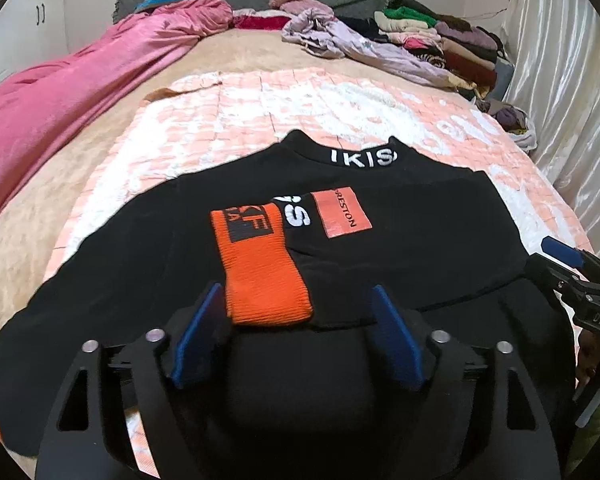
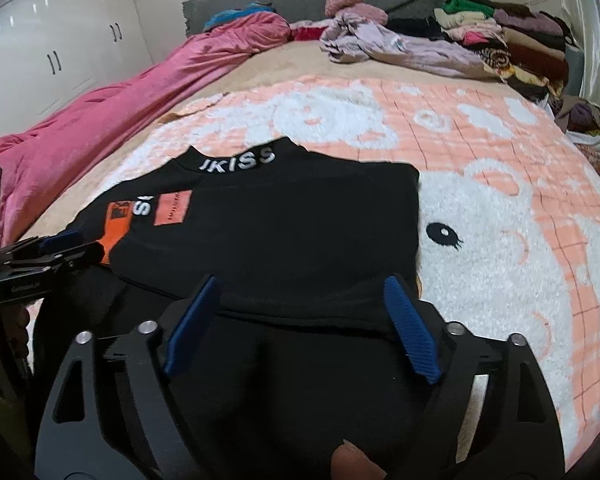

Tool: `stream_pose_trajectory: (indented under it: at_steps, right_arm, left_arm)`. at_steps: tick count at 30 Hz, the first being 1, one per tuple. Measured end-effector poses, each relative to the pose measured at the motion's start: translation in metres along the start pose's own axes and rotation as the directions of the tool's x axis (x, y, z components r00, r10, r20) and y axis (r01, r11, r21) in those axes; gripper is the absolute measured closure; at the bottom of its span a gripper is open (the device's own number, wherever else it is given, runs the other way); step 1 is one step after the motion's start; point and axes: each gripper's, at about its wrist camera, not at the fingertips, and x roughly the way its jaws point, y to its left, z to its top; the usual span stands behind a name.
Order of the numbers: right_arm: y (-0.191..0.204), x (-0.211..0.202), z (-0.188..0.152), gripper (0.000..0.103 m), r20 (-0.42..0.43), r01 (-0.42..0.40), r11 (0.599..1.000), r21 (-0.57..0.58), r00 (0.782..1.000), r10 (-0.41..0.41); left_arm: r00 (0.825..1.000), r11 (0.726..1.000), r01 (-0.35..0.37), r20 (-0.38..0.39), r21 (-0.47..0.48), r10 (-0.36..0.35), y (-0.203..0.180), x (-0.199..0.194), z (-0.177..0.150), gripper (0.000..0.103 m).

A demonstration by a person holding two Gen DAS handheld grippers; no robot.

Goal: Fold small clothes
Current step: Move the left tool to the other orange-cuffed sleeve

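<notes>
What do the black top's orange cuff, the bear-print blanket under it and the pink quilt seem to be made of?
Orange cuff: ribbed knit, matte; fine parallel ridges show.
Bear-print blanket: plush fleece, probably; fuzzy white pile, stitched grid lines.
Pink quilt: satin-like or velvety, hard to tell; soft sheen along its folds.

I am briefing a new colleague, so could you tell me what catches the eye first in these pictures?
A black top with white collar lettering lies spread on a peach-and-white blanket, its orange cuff folded across the chest between the left gripper fingers. A pink quilt lies bunched along the bed's left edge.
</notes>
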Motion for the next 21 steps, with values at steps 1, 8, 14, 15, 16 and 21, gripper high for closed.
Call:
stream_pose_trajectory:
  at_steps: [1,8,14,15,16,21]
  right_arm:
    - [0.001,-0.002,0.000,0.019,0.008,-0.002,1.000,-0.004,1.000,0.002]
    - [0.015,-0.010,-0.001,0.010,0.038,-0.003,0.999,-0.033,0.999,0.005]
    - [0.033,-0.023,-0.004,0.010,0.071,-0.009,0.997,-0.076,0.997,0.014]
    - [0.035,-0.025,-0.004,0.009,0.075,-0.013,0.997,-0.079,0.997,0.019]
    - [0.038,-0.027,-0.005,0.009,0.078,-0.019,0.997,-0.081,0.997,0.025]
    - [0.060,-0.032,-0.007,0.009,0.078,-0.055,0.992,-0.110,0.995,0.063]
  left_arm:
    - [1.000,1.000,-0.004,0.010,0.000,0.004,0.001,-0.004,-0.001,0.020]
    - [0.998,0.999,-0.039,0.058,-0.014,0.039,0.009,-0.027,-0.006,0.008]
    - [0.996,0.997,-0.049,0.077,-0.054,0.053,0.023,-0.048,-0.018,0.007]
    - [0.995,0.997,-0.051,0.078,-0.060,0.056,0.025,-0.051,-0.021,0.006]
    - [0.995,0.996,-0.054,0.079,-0.065,0.059,0.027,-0.054,-0.022,0.006]
    - [0.993,0.992,-0.071,0.083,-0.104,0.080,0.045,-0.068,-0.032,0.006]
